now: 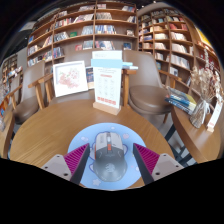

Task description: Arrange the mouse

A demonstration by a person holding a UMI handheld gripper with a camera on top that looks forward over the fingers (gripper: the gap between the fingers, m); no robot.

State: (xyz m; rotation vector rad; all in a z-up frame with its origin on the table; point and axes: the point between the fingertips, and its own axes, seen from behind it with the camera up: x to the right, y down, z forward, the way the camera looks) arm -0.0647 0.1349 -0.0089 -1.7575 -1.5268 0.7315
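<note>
The mouse (108, 150), a rounded grey and silver computer mouse with a dark wheel at its front, is seen lying on a round pale blue mouse pad (107, 172), which is laid on a round brown wooden table (60, 125). The mouse is placed near the middle of that pad, with pale blue showing around it on all visible sides.

The gripper (109, 160) is held low over the near part of the pad, its two fingers spread apart, with the mouse standing between them. The magenta pads (76, 157) on the inner faces of the fingers are seen at either side of the mouse; whether they touch its flanks cannot be told, and no firm clamp is shown.

Beyond the mouse, on the far part of the table, an upright white display stand with printed sheets (108, 85) is set, and to the left of that stand a white framed picture card (69, 78) is propped. Past the table, wooden chairs (148, 95) are placed to the right of the mouse and further back. Tall wooden bookshelves filled with books (85, 25) are ranged behind everything.
</note>
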